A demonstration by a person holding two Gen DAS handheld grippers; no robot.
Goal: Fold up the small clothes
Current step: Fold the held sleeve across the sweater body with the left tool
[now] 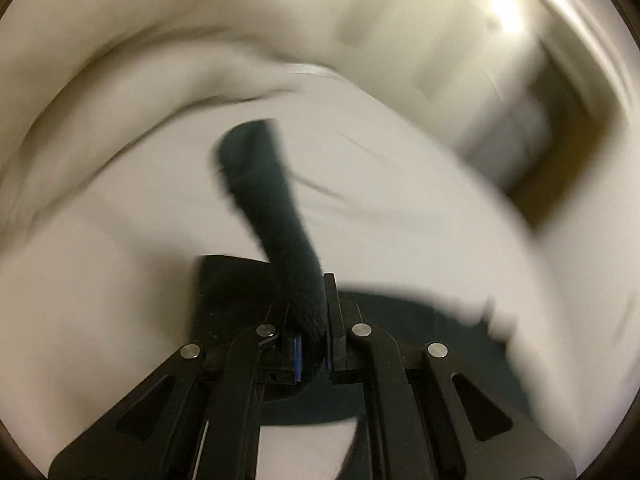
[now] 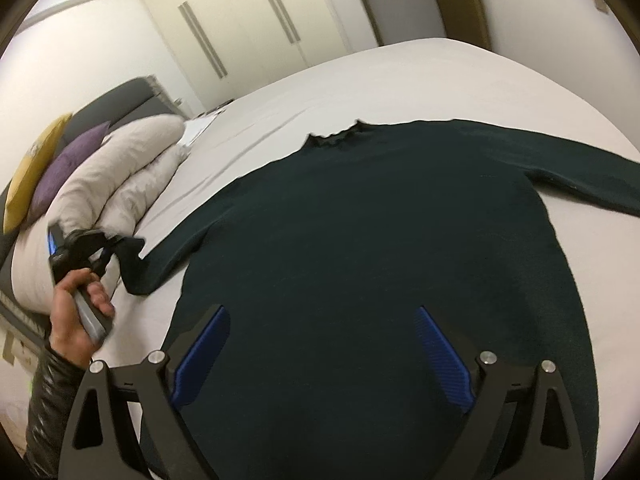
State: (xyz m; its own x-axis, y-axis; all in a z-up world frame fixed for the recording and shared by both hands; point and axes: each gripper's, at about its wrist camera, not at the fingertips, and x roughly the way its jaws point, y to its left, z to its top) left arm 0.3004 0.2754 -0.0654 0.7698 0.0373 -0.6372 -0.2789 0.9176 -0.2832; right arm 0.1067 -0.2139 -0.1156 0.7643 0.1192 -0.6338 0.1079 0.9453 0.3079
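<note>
On bed (image 2: pixel 400 80), dark sweater (image 2: pixel 380 240) flat; left gripper (image 2: pixel 105 254) clamped on sleeve cuff (image 1: pixel 256 184), right gripper (image 2: pixel 320 344) wide, empty. Step: sleeve fold. Next: cuff across to chest.

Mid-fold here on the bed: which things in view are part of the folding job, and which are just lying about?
Part of the job:
- dark green sweater, spread flat on the bed sheet
- its sleeve, pinched in the left gripper
- right gripper, open above the sweater's body

Just lying about:
- rolled duvet
- purple cushion
- yellow cushion
- wardrobe
</note>
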